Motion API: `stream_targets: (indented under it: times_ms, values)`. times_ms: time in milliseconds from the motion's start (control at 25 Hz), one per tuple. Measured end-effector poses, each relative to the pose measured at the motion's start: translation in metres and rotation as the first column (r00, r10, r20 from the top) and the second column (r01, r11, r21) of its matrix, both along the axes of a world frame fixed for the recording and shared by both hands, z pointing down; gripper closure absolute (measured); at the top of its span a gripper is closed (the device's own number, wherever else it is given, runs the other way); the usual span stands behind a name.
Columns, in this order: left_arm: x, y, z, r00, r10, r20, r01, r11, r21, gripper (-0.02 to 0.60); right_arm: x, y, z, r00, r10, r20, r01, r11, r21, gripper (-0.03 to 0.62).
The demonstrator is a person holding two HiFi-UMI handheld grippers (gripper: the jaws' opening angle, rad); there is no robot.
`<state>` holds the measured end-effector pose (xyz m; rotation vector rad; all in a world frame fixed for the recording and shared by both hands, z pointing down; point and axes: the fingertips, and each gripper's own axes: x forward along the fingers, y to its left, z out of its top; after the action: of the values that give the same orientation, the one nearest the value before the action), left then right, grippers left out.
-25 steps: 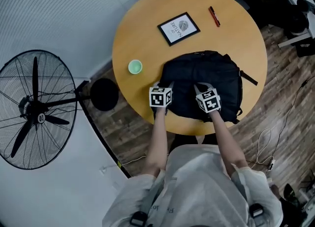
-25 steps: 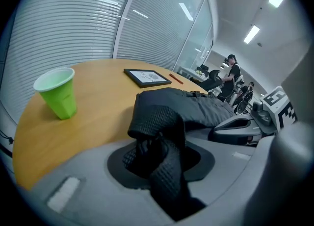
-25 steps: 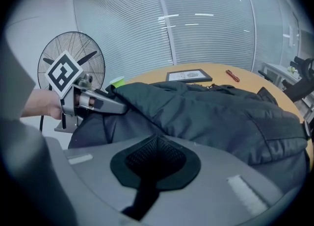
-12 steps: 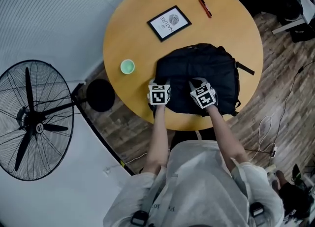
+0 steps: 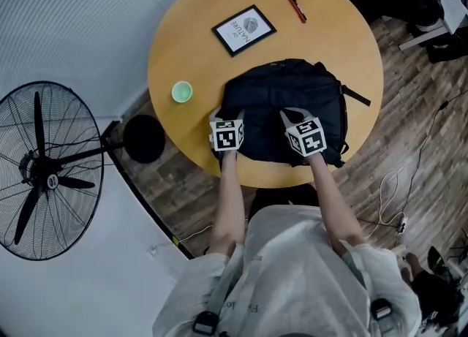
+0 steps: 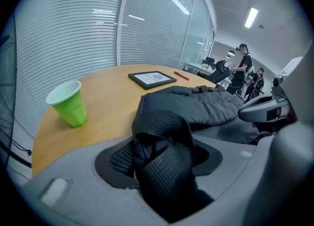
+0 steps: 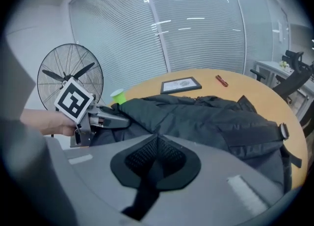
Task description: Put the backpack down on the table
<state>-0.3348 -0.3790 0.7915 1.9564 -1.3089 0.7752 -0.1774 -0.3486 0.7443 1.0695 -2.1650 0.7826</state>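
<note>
The black backpack [image 5: 281,101] lies flat on the round wooden table [image 5: 205,58], near its front edge. My left gripper [image 5: 228,118] is at the bag's near left corner. Its jaws are opening, and a folded mesh strap [image 6: 164,141] sits loosely between the pads [image 6: 117,159] in the left gripper view. My right gripper [image 5: 289,117] is at the bag's near middle. In the right gripper view it [image 7: 156,157] is shut on a thin black strap [image 7: 143,194] that hangs down toward the camera. The bag's body [image 7: 211,117] spreads out beyond it.
A green cup [image 5: 181,92] stands left of the bag. A framed picture [image 5: 243,28] and a red pen [image 5: 296,7] lie farther back. On the floor to the left are a standing fan [image 5: 44,171] and a black round stool [image 5: 144,139]. People [image 6: 244,68] stand far behind.
The head camera has shifted, so the table sits higher and further left in view. The backpack and both grippers keep their places at the table's near edge.
</note>
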Motion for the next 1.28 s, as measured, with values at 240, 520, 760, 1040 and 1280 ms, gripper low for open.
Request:
stream_targets:
  times_ms: [240, 520, 760, 1040, 1280]
  values:
    - [-0.012, 0.014, -0.024, 0.998, -0.052, 0.029, 0.051, 0.998, 0.038, 0.307, 0.013, 0.018, -0.018, 0.999, 0.021, 0.036, -0.022, 0.999, 0.023, 0.594]
    - [-0.016, 0.04, -0.06, 0.994, -0.096, 0.06, 0.089, 0.991, 0.103, 0.307, 0.039, 0.049, -0.034, 0.997, 0.037, 0.067, -0.041, 0.998, 0.057, 0.594]
    - [0.008, 0.075, -0.093, 0.993, -0.103, 0.054, 0.093, 0.983, 0.155, 0.307, 0.074, 0.071, -0.056, 0.99, 0.088, 0.109, -0.098, 0.991, 0.092, 0.594]
    - [0.034, 0.106, -0.124, 0.988, -0.151, -0.021, 0.152, 0.962, 0.226, 0.307, 0.1, 0.093, -0.086, 0.988, 0.079, 0.134, -0.1, 0.982, 0.161, 0.594]
    - [0.066, 0.132, -0.156, 0.983, -0.157, -0.091, 0.177, 0.942, 0.284, 0.307, 0.124, 0.116, -0.098, 0.982, 0.104, 0.159, -0.133, 0.975, 0.179, 0.594]
